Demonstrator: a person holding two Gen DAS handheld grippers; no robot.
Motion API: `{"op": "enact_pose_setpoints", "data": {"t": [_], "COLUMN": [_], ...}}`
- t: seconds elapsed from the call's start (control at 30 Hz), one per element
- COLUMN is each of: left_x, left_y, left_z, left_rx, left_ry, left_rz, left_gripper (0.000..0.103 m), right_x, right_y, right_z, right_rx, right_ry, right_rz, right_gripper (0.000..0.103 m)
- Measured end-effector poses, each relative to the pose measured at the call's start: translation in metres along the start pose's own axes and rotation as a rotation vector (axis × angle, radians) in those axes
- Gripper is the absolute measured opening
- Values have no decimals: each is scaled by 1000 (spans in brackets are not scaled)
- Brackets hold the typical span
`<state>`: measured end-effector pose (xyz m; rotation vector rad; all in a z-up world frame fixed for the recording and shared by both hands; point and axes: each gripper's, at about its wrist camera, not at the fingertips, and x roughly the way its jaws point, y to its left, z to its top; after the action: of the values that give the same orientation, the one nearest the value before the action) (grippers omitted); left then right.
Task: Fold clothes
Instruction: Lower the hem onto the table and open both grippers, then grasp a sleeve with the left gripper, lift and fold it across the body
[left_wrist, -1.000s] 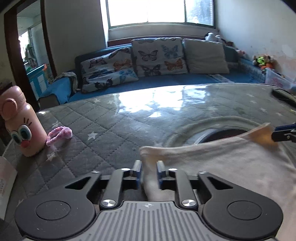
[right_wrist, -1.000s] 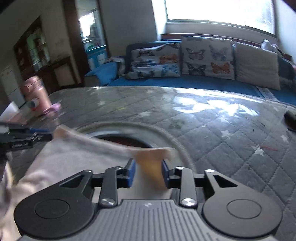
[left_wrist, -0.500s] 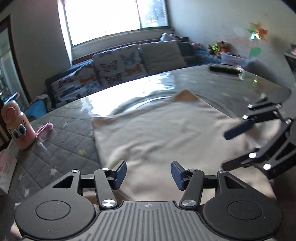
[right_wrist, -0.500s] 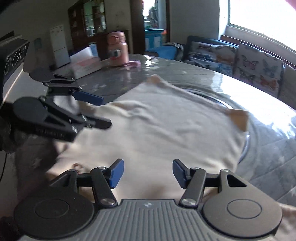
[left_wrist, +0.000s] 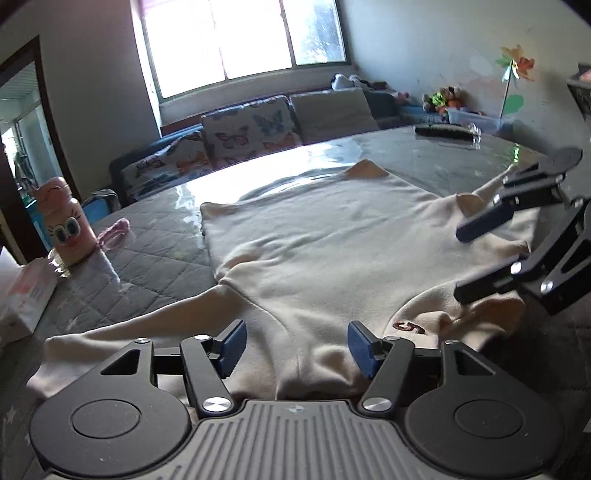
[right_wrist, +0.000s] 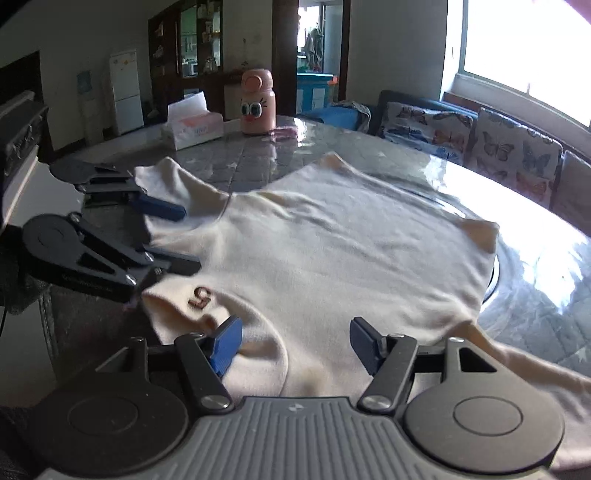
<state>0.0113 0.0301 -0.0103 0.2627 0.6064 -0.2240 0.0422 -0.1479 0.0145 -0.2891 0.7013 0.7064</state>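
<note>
A cream long-sleeved top (left_wrist: 325, 251) lies spread flat on the grey quilted table, hem at the far side, collar with a small red mark (left_wrist: 408, 326) near me. It also shows in the right wrist view (right_wrist: 332, 258). My left gripper (left_wrist: 295, 349) is open and empty above the near shoulder and left sleeve. My right gripper (right_wrist: 293, 345) is open and empty over the collar side. Each gripper shows in the other's view, the right one (left_wrist: 480, 258) and the left one (right_wrist: 173, 236), both with jaws apart over the cloth.
A pink cartoon bottle (left_wrist: 66, 221) and a tissue box (left_wrist: 22, 295) stand at the table's left edge; both show in the right wrist view, bottle (right_wrist: 257, 103) and box (right_wrist: 192, 123). A dark remote (left_wrist: 443, 131) lies far right. A sofa with butterfly cushions (left_wrist: 251, 133) is behind the table.
Both grippers let go of the top's far corners, opened, and drew back to the near collar side. The top now lies flat on the table.
</note>
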Motion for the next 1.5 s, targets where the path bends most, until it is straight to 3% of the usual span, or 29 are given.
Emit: {"op": "enact_pose_setpoints", "data": {"t": [0.23, 0.37, 0.53, 0.67, 0.77, 0.87, 1.0, 1.03, 1.3, 1.5], "left_x": [-19, -16, -25, -33, -32, -27, -22, -21, -20, -13], "left_y": [13, 25, 36, 59, 88, 117, 150, 156, 182, 194], "left_z": [-12, -18, -23, -21, -23, -27, -37, -39, -52, -49], "left_rx": [-69, -110, -139, -235, -345, -444, -566, -590, -653, -682], "left_ry": [-34, -2, -12, -27, 0, 38, 78, 81, 77, 77], "left_rz": [48, 107, 92, 103, 177, 272, 348, 353, 383, 423], "left_gripper": [68, 69, 70, 71, 71, 68, 55, 51, 49, 47], "right_x": [-12, -7, -12, -17, -16, -9, 10, 16, 58, 61], "right_y": [11, 12, 10, 9, 8, 11, 20, 22, 45, 52], "right_z": [-11, -20, -19, -15, -7, 6, 27, 32, 44, 42], "right_rx": [-46, -36, -19, -9, 8, 5, -2, -3, -35, -57], "right_ry": [-19, 10, 5, -12, -25, -33, -42, -39, 17, 28], "right_rz": [-12, -9, -9, 8, 31, 38, 33, 35, 60, 57], "right_gripper": [71, 72, 73, 73, 73, 73, 73, 73, 73, 75]}}
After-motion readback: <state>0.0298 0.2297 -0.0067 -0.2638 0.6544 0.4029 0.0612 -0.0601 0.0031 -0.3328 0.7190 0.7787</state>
